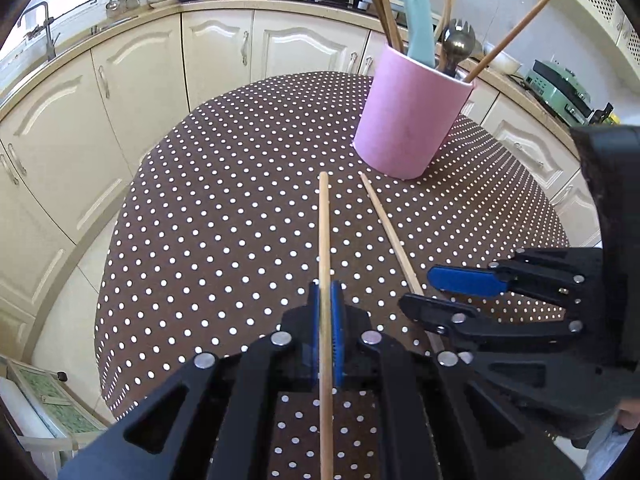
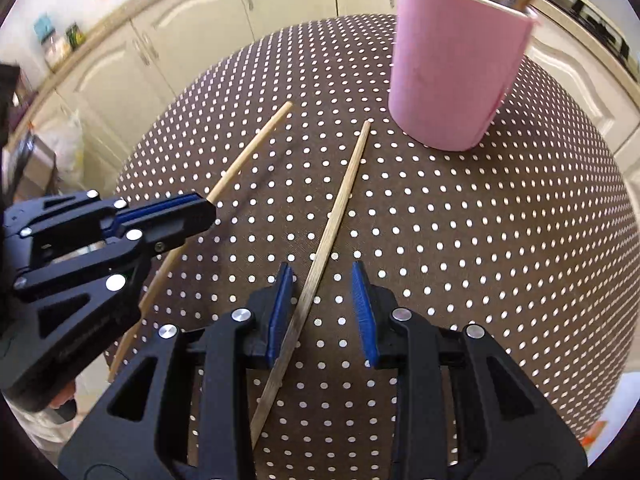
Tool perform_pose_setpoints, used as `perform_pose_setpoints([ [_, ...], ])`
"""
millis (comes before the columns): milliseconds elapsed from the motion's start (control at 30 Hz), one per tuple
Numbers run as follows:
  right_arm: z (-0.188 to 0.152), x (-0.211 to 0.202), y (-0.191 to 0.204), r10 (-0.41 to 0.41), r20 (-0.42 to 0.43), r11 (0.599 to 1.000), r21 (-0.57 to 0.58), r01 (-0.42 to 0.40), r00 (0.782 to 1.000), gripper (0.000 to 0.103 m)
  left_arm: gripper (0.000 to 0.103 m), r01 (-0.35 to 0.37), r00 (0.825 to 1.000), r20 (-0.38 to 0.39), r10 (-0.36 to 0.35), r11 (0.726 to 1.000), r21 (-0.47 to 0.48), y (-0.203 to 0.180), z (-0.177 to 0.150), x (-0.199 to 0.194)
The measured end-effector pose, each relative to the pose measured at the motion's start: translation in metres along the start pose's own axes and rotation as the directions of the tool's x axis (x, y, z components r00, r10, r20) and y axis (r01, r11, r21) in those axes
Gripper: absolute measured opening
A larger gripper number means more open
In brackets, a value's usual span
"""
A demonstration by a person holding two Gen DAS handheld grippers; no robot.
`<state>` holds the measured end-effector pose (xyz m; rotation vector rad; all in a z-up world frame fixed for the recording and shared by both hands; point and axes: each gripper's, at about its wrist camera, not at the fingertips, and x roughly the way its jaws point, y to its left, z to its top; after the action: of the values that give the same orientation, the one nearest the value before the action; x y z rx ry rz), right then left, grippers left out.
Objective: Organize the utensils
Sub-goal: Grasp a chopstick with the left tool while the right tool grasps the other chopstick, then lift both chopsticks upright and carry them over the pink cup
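My left gripper (image 1: 326, 300) is shut on a wooden chopstick (image 1: 323, 236) and holds it just above the table; it also shows in the right wrist view (image 2: 192, 208) with that chopstick (image 2: 256, 144). A second chopstick (image 2: 340, 204) lies on the polka-dot table (image 2: 480, 260), running between the blue pads of my open right gripper (image 2: 322, 312) without being clamped. It shows in the left wrist view (image 1: 390, 232), where the right gripper (image 1: 416, 288) is over its near end. A pink utensil holder (image 1: 408, 120) stands beyond, with chopsticks, a spork and a teal handle inside.
The round table (image 1: 200, 220) has cream kitchen cabinets (image 1: 120, 92) behind it. The pink holder (image 2: 456, 64) stands at the far right of the table. A green appliance (image 1: 560, 88) sits on the counter at right.
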<state>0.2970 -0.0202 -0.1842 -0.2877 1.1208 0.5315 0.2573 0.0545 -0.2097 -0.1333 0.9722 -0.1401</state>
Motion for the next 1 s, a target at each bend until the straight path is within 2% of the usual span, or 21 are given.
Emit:
perform_pose_setpoints([
  [133,0.01,0.004,0.005,-0.012,-0.023,1.0,-0.023,0.012,1.0,0.013,0.005,0.017,1.0,0.007,-0.017,1.0,-0.008,0.001,0.001,-0.003],
  [367,0.004,-0.009,-0.019,0.039,0.023,0.999,0.028,-0.04,0.999,0.007,0.006,0.043,0.999,0.028,-0.043,0.999,-0.003,-0.005,0.007,-0.01],
  [533,-0.014,-0.028,-0.032,0.051,0.133,0.997,0.047,-0.058,0.99,0.006,0.005,0.065,0.996,0.064,-0.065,0.998,0.002,-0.011,0.006,-0.02],
  [633,-0.024,-0.049,-0.043,0.07,0.214,0.995,0.058,-0.084,0.974,0.006,0.005,0.102,0.987,0.124,-0.102,0.995,0.01,-0.015,0.006,-0.032],
  [767,-0.036,-0.085,-0.051,0.103,0.366,0.991,0.046,-0.128,0.925,0.006,0.005,0.158,0.957,0.239,-0.163,0.987,0.04,-0.024,0.011,-0.054],
  [867,-0.041,-0.111,-0.058,0.115,0.492,0.988,0.037,-0.152,0.863,0.006,0.005,0.181,0.931,0.312,-0.192,0.981,0.066,-0.031,0.015,-0.068],
  [967,-0.04,-0.137,-0.068,0.109,0.62,0.984,0.044,-0.173,0.777,0.006,0.006,0.201,0.889,0.401,-0.219,0.976,0.086,-0.038,0.025,-0.081],
  [1000,-0.043,-0.144,-0.073,0.104,0.651,0.983,0.049,-0.178,0.752,0.006,0.006,0.213,0.869,0.437,-0.231,0.973,0.092,-0.04,0.029,-0.087],
])
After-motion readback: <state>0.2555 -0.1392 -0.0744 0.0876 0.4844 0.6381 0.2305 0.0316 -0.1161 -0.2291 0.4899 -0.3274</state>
